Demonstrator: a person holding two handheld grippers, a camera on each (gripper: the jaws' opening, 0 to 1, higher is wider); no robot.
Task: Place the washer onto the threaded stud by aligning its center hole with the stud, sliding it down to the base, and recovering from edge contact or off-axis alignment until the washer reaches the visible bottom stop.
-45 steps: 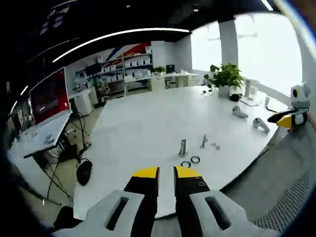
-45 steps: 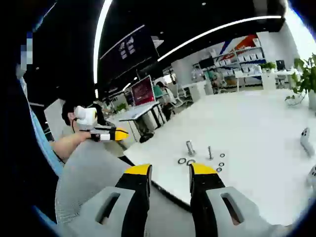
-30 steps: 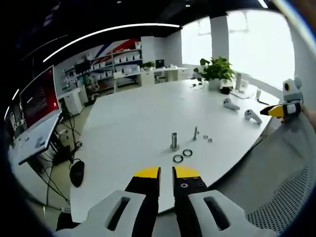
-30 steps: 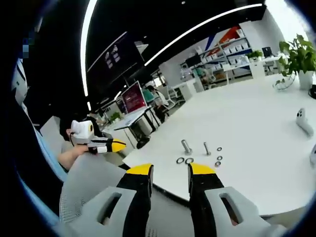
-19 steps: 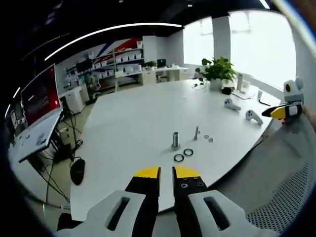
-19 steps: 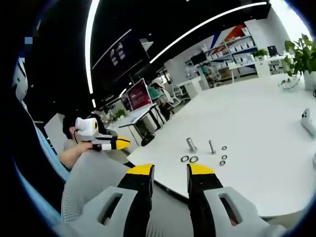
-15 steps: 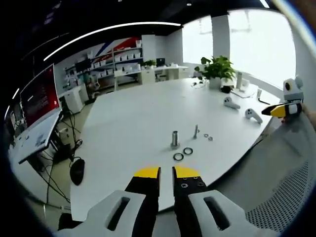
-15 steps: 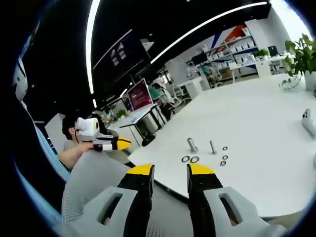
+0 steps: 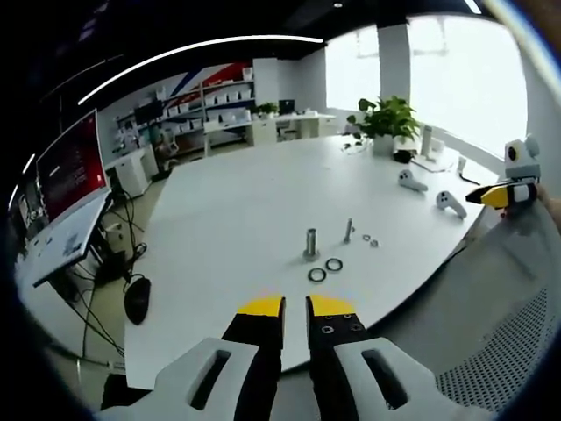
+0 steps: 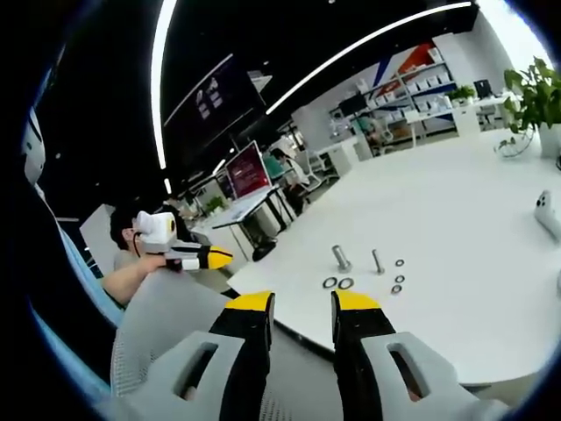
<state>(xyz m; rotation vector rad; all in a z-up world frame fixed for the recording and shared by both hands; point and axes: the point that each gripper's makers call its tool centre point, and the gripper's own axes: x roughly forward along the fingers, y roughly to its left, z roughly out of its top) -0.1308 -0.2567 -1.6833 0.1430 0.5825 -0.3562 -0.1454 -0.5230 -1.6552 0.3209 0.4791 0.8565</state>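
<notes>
On the white table [image 9: 237, 210] a thick threaded stud [image 9: 310, 243] stands upright, with a thinner bolt [image 9: 349, 231] to its right. Two dark washers [image 9: 317, 275] [image 9: 334, 265] lie flat just in front of the stud, and small washers [image 9: 370, 241] lie beside the bolt. My left gripper [image 9: 295, 307] hovers off the table's near edge, jaws together, holding nothing. In the right gripper view the stud [image 10: 340, 258] and the washers [image 10: 337, 283] sit ahead of my right gripper [image 10: 302, 303], which is open and empty. The left gripper [image 10: 188, 254] shows there, far left.
Two white controllers [image 9: 412, 182] [image 9: 450, 203] and a potted plant [image 9: 386, 123] sit at the table's far right. The right gripper [image 9: 508, 189] shows at the right edge of the left view. A grey mesh chair [image 9: 500, 351] is below right. A red monitor [image 9: 74, 162] stands on a desk at left.
Both views have drifted slightly with the hands. The stud, the bolt and the washers lie where they were, and neither gripper has changed its opening.
</notes>
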